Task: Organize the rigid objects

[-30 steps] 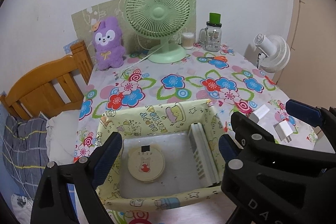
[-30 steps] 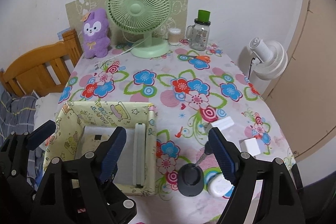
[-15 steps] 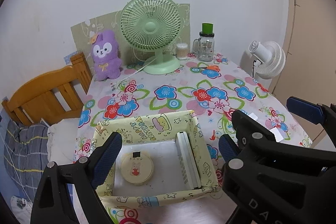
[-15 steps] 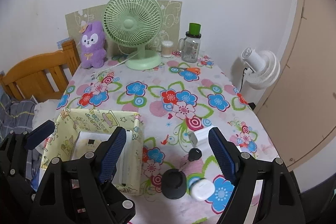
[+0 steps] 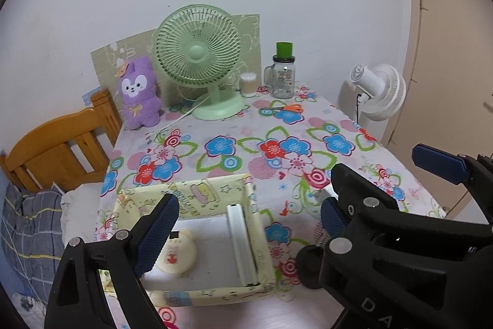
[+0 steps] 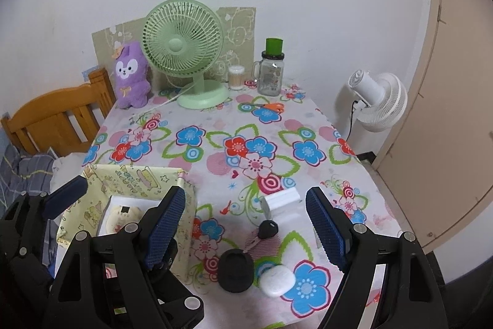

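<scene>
While both grippers hang above the near edge of the table (image 6: 215, 125), neither holds anything: the right gripper (image 6: 246, 224) is spread wide with bare pads, and the left gripper (image 5: 246, 224) gapes equally wide over the yellow box (image 5: 191, 193). Box sits at the table's near-left corner, likely as the collecting bin. Inside it: a round cream compact (image 5: 177, 255) lying flat, and a white remote (image 5: 242, 242) on its long edge against the right wall, long axis running front to back, away from the camera; standing it so probably saves floor space. Loose items wait right of the box, between the right gripper's fingers: a white adapter (image 6: 282, 199), long axis slanting left-right with its plug end toward the box; a black key (image 6: 265, 232) with its blade pointing near-left; a black round case (image 6: 235, 270); a white oval case (image 6: 277, 279) touching it. Judgement: right gripper is lined up for one of these; which cannot be told.
</scene>
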A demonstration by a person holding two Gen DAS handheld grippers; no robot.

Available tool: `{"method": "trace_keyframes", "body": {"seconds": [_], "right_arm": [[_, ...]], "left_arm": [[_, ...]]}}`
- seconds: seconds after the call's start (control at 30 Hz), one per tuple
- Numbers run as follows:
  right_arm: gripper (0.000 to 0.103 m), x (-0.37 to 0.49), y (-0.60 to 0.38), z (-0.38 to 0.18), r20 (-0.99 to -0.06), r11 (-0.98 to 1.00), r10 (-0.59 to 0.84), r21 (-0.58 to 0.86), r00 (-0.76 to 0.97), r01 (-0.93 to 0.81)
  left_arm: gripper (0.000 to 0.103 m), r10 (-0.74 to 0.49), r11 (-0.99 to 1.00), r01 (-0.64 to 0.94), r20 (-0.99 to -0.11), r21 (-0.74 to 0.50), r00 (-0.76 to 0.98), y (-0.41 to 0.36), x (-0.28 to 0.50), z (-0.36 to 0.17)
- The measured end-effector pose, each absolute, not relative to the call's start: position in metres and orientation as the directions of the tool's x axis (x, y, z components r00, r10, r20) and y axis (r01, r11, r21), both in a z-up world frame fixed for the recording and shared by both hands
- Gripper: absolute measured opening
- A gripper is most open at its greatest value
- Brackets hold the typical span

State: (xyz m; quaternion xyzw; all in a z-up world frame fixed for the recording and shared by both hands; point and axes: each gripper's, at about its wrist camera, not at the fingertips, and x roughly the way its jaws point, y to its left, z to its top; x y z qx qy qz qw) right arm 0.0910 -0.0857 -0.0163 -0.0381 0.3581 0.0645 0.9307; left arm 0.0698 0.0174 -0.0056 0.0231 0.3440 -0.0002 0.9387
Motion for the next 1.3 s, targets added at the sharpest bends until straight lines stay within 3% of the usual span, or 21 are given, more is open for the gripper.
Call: {"method": "trace_keyframes", "body": {"seconds": [0.67,1.3], "right_arm": [[0.083,0.09,-0.143,-0.013,-0.616,0.986,0.098,-0.048,0.781,-0.161],[0.083,0.093,-0.187,-0.027,-0.62,0.984,0.131,-0.013,0.774,-0.178]], "left_arm": [[0.095,0.01,1.0,0.009,-0.64,0.027,0.768,-0.042,0.074,-0.005],[0.095,0.004,1.0,0.01,-0.643,0.018,0.766,-0.081,0.076,-0.019]]}}
